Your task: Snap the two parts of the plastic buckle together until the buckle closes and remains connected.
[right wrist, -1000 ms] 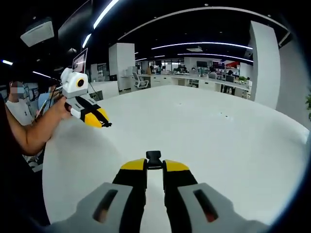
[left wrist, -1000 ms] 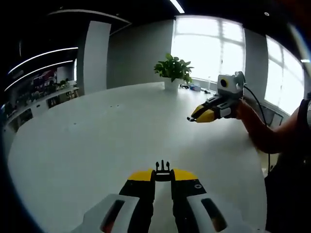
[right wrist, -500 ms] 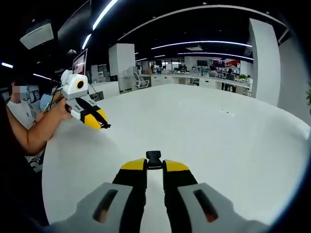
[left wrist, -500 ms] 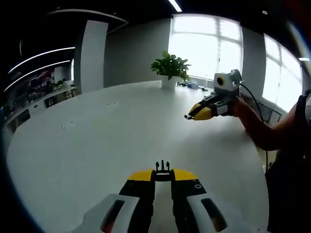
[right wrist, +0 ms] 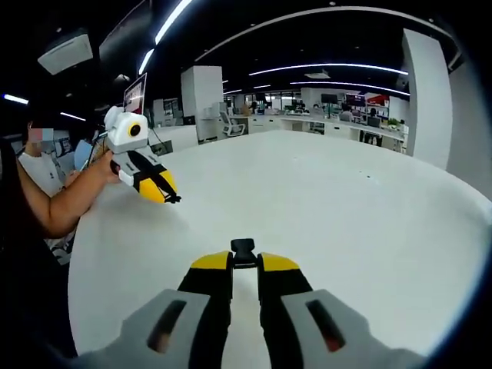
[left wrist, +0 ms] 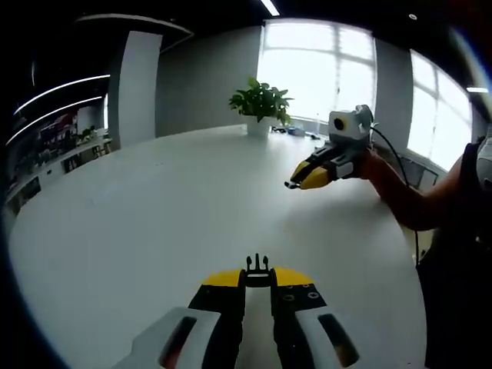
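Observation:
In the left gripper view my left gripper (left wrist: 257,274) is shut on the pronged half of a black plastic buckle (left wrist: 257,265), whose prongs stick out past the yellow tips. The right gripper (left wrist: 294,182) enters that view at the upper right, held by a hand above the white table (left wrist: 154,215), a small dark piece at its tip. In the right gripper view my right gripper (right wrist: 244,259) is shut on the black socket half of the buckle (right wrist: 244,247). The left gripper (right wrist: 171,197) shows there at the upper left, also above the table (right wrist: 346,215). The two grippers are well apart.
A potted green plant (left wrist: 261,104) stands at the far edge of the table by bright windows. A person's forearm (left wrist: 400,204) reaches in from the right, and an arm (right wrist: 65,204) from the left. Office desks and a white pillar (right wrist: 201,96) lie beyond the table.
In the left gripper view the right gripper has shifted left and slightly up. In the right gripper view the left gripper has shifted a little to the right. Both stay shut on their buckle halves.

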